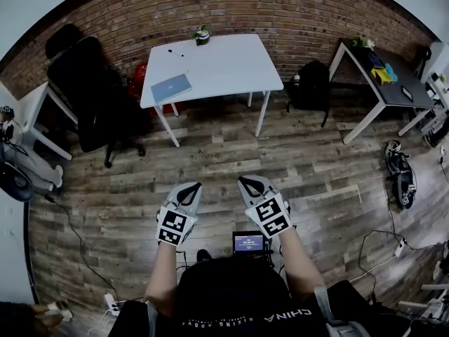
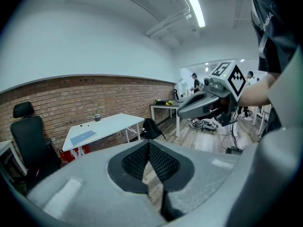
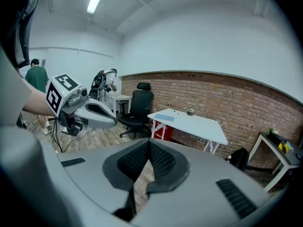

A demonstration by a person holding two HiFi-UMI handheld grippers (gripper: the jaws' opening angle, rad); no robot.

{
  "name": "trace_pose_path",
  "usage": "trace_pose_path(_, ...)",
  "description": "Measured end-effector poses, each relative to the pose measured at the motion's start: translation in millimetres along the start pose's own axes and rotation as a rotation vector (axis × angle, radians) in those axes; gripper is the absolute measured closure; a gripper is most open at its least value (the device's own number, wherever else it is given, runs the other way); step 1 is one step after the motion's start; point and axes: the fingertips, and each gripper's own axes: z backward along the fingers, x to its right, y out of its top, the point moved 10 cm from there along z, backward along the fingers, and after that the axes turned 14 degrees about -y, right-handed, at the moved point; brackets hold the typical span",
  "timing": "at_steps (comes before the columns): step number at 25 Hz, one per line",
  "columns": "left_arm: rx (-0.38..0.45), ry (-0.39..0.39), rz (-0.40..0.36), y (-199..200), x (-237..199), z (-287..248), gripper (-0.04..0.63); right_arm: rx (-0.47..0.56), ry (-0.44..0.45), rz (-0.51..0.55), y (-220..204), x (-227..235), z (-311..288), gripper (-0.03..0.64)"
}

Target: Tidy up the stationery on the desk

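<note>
left tongs (image 1: 190, 187) and right tongs (image 1: 246, 182) were both pressed together, empty, side by side, aimed at the white rectangular table (image 1: 224, 69) well ahead; nothing in reach yet. flat blue notebook (image 1: 170, 88) and small black pen (image 1: 175, 53) lay on it.

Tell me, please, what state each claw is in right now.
Left claw: closed, holding nothing.
Right claw: closed, holding nothing.

Open wood floor (image 1: 231, 153) lies bare up to the white counter (image 1: 217, 65); a black chair (image 1: 88, 97) crowds its left side, a backpack (image 1: 311, 84) its right
</note>
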Motion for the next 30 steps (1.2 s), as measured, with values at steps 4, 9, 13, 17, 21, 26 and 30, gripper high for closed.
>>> trace_pose_path(4,-0.011,0.016,0.006,5,10,-15,0.597,-0.001,0.016,0.003,-9,19,4,0.607)
trace_pose_path(9,-0.016,0.042,0.02,10,21,-29,0.597,-0.007,0.042,0.014,-20,38,6,0.607)
trace_pose_path(13,-0.025,0.037,0.024,11,22,-41,0.597,-0.017,0.054,0.016,-23,49,-1,0.607)
trace_pose_path(17,-0.016,0.05,0.037,11,12,-46,0.597,-0.021,0.058,0.015,-23,54,-14,0.607)
trace_pose_path(21,-0.018,0.047,0.057,1,-13,-54,0.597,-0.025,0.055,0.027,-18,52,-35,0.607)
trace_pose_path(26,0.01,0.02,0.063,0,-59,-72,0.597,-0.05,0.032,0.048,-7,55,-73,0.607)
trace_pose_path(30,0.029,0.001,0.045,8,-107,-80,0.597,-0.051,0.012,0.06,18,56,-111,0.607)
